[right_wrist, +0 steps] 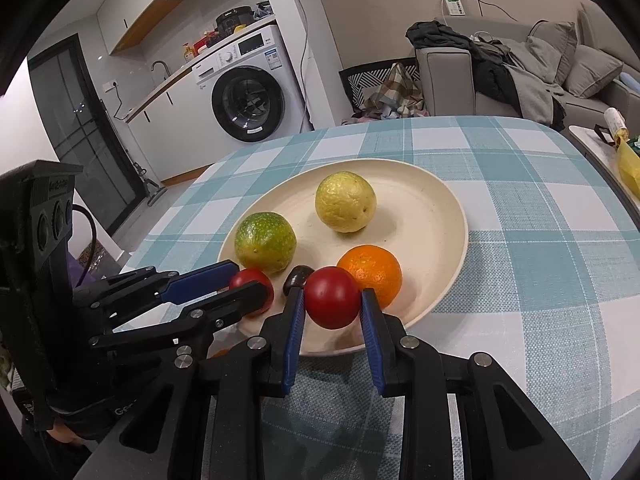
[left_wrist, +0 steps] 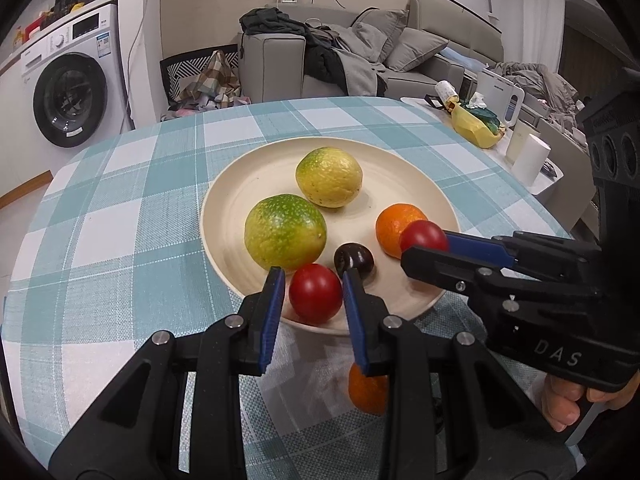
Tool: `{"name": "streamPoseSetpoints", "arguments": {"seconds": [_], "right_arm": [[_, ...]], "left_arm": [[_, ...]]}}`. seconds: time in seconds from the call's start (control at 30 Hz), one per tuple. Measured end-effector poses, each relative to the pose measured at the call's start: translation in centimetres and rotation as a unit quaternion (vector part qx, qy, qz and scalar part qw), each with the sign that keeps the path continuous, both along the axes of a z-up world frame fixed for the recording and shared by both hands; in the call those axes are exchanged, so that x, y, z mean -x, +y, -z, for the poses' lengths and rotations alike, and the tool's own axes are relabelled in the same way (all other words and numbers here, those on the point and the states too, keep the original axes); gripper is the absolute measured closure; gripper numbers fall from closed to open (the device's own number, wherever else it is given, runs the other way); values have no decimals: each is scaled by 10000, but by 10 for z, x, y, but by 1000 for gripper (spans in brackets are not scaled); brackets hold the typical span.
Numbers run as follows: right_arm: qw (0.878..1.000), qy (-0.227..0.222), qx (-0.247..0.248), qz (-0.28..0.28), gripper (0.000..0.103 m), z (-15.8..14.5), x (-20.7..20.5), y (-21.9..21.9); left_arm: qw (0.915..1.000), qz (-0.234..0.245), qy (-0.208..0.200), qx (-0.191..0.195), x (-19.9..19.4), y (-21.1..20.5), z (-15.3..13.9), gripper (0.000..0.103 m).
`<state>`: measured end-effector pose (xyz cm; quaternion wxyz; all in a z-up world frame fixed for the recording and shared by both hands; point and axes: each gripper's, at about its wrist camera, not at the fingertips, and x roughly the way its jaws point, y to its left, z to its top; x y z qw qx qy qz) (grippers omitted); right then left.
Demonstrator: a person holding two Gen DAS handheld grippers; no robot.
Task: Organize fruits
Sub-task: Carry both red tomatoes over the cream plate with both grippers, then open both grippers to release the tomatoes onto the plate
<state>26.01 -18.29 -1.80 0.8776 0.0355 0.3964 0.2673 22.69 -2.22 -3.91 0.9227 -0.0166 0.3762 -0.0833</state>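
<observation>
You clenched each tomato over the plate's (left_wrist: 240,184) six-o'clock rim for release: left tongs (left_wrist: 314,294) on one tomato (left_wrist: 315,293), right tongs (right_wrist: 332,300) on another tomato (right_wrist: 332,296).

**Plate layout, both wrist views**

We note the plate (left_wrist: 224,208) on the table (left_wrist: 120,200). On it, a lemon (left_wrist: 329,176) lies toward the far side and a lime (left_wrist: 285,232) to its near left. An orange (left_wrist: 394,224) lies at right and a cherry (left_wrist: 353,258) toward the near edge. One tomato (left_wrist: 315,293) sits between the left gripper (left_wrist: 314,280) fingers, just before the lime. A second tomato (right_wrist: 332,297) sits between the right gripper (right_wrist: 332,300) fingers, touching the orange. A second orange (left_wrist: 366,390) lies on the table, before the plate, under the left gripper.
</observation>
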Motion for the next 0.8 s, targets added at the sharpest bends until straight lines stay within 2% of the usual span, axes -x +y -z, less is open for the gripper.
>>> {"name": "streamPoseSetpoints", "arguments": {"seconds": [0.33, 0.6, 0.63, 0.8], "right_arm": [[9996, 21, 92, 263, 74, 2, -9, 0], [9997, 48, 51, 222, 73, 2, -11, -1], [9998, 20, 73, 195, 72, 2, -10, 0], [9993, -213, 257, 142, 55, -4, 1, 0]], "left_arm": [[10000, -59, 21, 61, -3, 3, 0, 76], [10000, -63, -13, 31, -2, 3, 0, 76], [10000, -64, -27, 31, -2, 3, 0, 76], [10000, -46, -54, 33, 5, 4, -1, 75]]}}
